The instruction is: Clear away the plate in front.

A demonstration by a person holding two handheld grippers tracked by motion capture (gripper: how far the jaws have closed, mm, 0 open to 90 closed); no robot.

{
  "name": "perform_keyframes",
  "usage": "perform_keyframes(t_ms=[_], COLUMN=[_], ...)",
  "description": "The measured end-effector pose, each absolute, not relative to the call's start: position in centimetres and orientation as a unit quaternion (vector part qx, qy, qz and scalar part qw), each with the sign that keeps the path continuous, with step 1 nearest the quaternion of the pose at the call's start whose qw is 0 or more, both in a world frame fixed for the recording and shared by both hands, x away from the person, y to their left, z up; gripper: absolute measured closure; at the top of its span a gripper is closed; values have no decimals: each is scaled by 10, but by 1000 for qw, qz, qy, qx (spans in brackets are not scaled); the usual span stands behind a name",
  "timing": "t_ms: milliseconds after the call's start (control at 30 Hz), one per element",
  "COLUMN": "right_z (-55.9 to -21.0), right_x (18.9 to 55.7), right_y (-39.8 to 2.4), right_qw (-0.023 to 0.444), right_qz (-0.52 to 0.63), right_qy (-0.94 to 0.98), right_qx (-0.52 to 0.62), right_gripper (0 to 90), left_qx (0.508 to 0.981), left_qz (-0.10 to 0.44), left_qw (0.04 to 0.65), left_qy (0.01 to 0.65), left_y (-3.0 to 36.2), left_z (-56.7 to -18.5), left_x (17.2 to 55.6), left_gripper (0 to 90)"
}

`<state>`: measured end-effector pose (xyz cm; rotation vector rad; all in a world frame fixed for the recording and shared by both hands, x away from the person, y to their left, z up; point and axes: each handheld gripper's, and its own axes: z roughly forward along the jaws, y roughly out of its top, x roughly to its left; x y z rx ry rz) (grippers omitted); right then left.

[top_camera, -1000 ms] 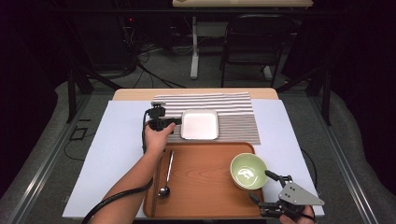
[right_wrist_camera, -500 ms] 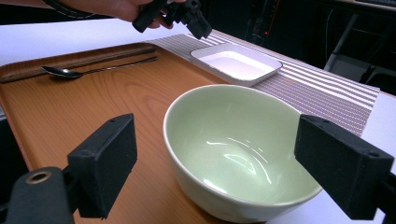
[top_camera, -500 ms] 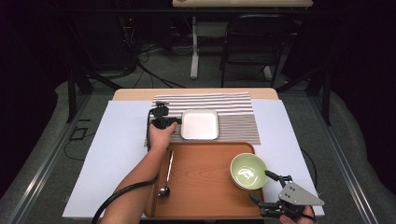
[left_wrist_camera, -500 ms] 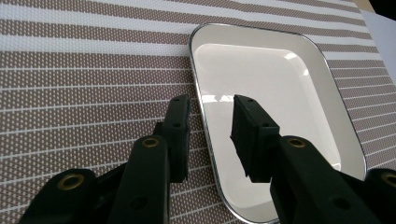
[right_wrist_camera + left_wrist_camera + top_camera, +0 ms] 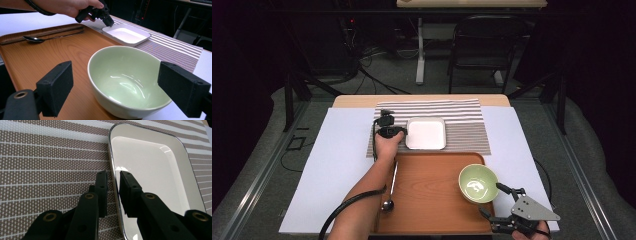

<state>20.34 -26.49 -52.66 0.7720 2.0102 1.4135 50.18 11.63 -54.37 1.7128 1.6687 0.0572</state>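
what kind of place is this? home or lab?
Likely a lab or recording studio, not a home: dark surroundings, cables on the floor, a folding chair, and a staged table with a placemat and tray.

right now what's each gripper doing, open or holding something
Left gripper: fingers have just been closing astride the rim of the white square ceramic dish; a slim gap remains, so open.
Right gripper: open, fingers apart from the pale green bowl.

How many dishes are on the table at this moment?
2: a white square dish on the striped mat, its edge between the left gripper's jaws, and a green bowl on the wooden tray.
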Motion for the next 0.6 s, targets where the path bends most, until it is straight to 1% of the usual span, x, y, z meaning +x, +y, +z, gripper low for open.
perform_keyframes(t_ms=[300, 600], right_z=[-527, -527], right_x=[203, 203], right_y=[-266, -265], right_qw=[278, 278], right_qz=[526, 526], right_qy=[750, 750], right_qx=[291, 290], right_gripper=[130, 130], left_qx=[658, 663], left_qz=[10, 10], left_qw=[358, 334], left_qy=[663, 670], left_y=[110, 104], left_z=[-544, -547], left_x=[507, 511], left_gripper=[841, 863])
